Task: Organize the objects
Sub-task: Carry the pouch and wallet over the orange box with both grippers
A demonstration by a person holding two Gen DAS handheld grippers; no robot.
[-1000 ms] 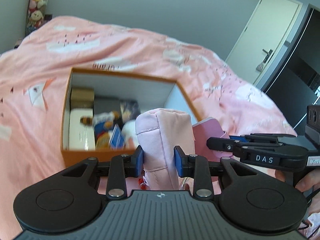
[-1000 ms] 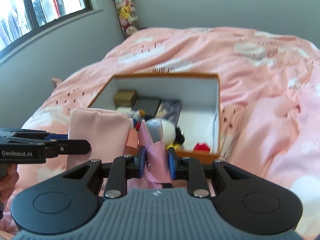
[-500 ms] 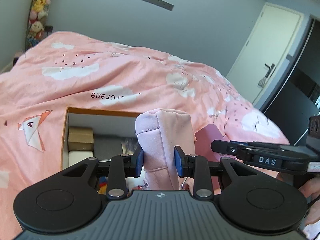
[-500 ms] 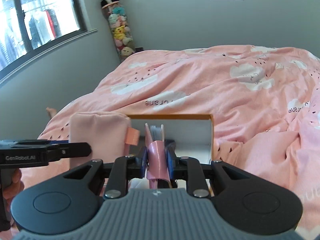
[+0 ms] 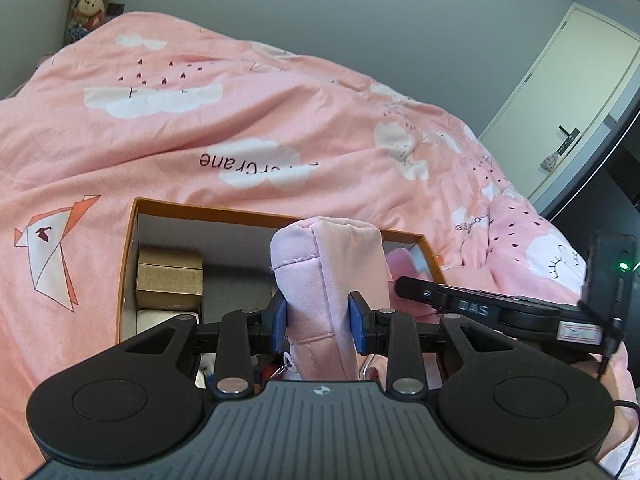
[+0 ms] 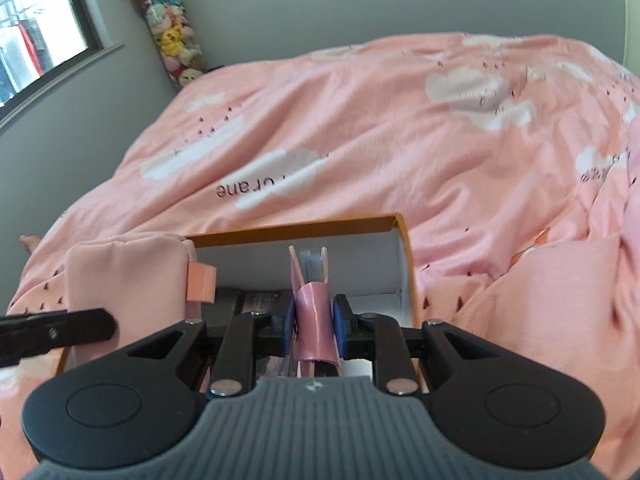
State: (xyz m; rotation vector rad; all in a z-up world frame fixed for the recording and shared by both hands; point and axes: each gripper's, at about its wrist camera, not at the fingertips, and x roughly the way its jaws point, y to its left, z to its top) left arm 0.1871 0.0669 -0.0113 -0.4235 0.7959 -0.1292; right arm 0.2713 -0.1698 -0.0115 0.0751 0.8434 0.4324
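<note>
The left tongs (image 5: pixel 318 316), narrowly parted, pinch a soft pink pouch (image 5: pixel 328 272) upright at lower centre of the left view, poised over the orange box (image 5: pixel 128 240) on the bed (image 5: pixel 280 120), likely for stowing. The right tongs (image 6: pixel 314 326) clamp closely on a slim pink notebook (image 6: pixel 314 312), spine toward the camera, over the same box at lower centre. A gold carton (image 5: pixel 168 280) already sits inside at lower left.

Soft daylight from the window (image 6: pixel 44 36) fills the room evenly; shadows pool inside the box (image 6: pixel 396 240). Fisheye bending curves the edges, and the bedspread (image 6: pixel 460 152) looks slightly motion-blurred.
</note>
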